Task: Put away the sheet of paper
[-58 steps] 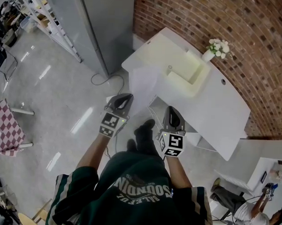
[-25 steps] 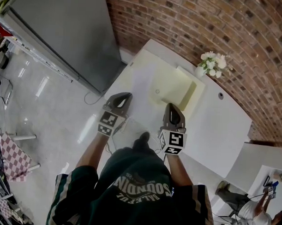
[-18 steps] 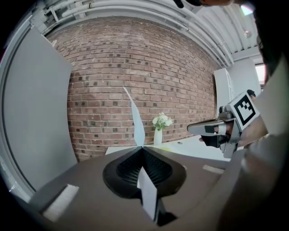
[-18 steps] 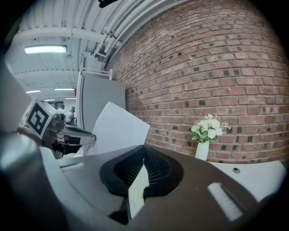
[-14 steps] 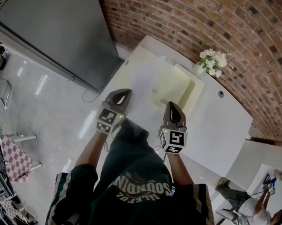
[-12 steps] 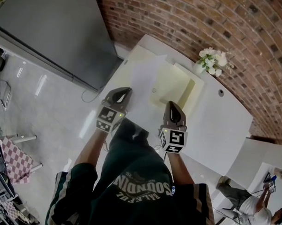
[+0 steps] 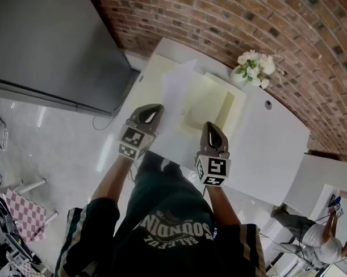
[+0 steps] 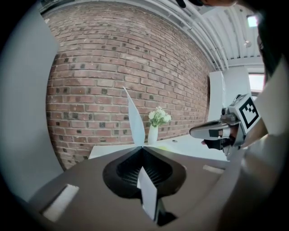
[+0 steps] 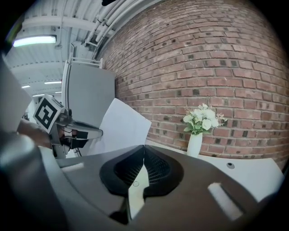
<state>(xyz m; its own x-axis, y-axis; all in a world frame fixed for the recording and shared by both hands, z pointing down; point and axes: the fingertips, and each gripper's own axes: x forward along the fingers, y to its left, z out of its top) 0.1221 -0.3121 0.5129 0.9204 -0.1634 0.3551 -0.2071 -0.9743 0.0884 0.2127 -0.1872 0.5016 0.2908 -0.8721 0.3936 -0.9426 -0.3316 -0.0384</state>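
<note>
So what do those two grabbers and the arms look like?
The left gripper and right gripper are grey beak-shaped shells, ribbed black inside, each bearing a cube with black-and-white square markers. The shirt is dark green, white-lettered, with striped sleeves.

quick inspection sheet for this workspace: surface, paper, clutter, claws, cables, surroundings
surface: white counter set against the brick wall.
job's things: sheet of paper held up in the air near the pale yellow tray on the counter.
clutter: vase of flowers by the wall; small round hole in the counter.
grippers: left claw shut on the sheet of paper; right claw shut, holding nothing.
cables: one cable on the floor beside the grey cabinet.
surroundings: a person at lower right; checked cloth at lower left.
</note>
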